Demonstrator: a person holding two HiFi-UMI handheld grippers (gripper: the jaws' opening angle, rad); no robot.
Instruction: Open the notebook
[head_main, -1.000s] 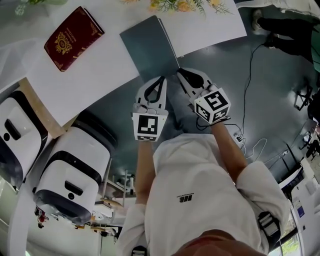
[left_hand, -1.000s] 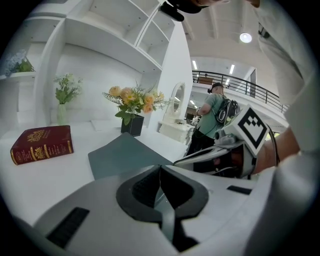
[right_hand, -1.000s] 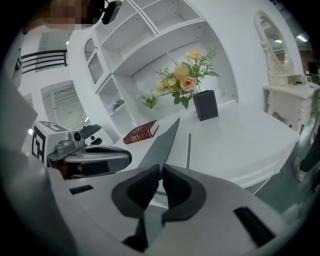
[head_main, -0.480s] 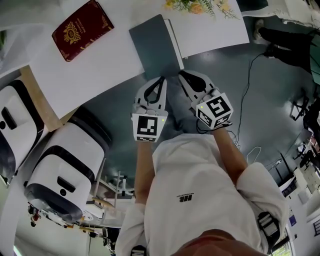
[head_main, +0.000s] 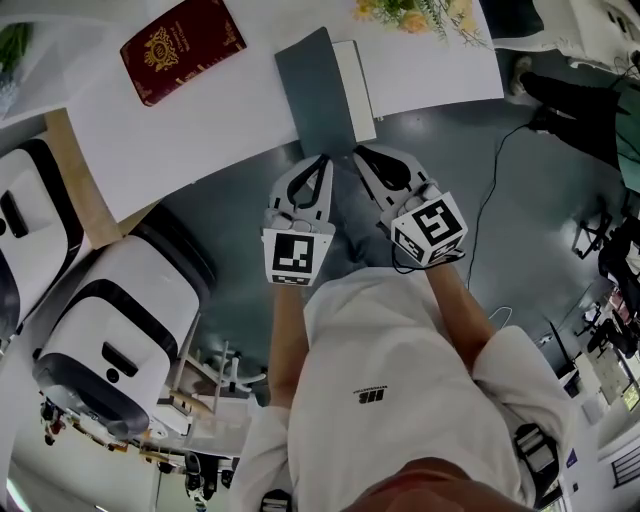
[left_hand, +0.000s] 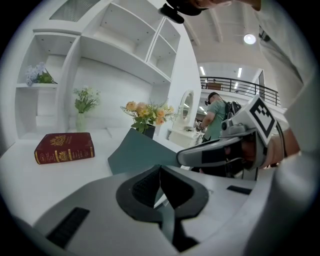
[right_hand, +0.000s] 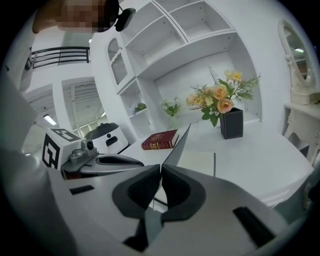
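White tabletop (head_main: 200, 130) carries the grey notebook (head_main: 318, 90) at 12 o'clock. The right gripper (head_main: 357, 152) pinches its tilted cover (right_hand: 181, 142) (white pages show beneath). The left gripper (head_main: 323, 158), jaws together, sits just beside at 9 o'clock.

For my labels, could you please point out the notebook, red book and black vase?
notebook (head_main: 316, 88), head view, grey cover
red book (head_main: 183, 49), head view, front cover
black vase (right_hand: 231, 123), right gripper view, front face
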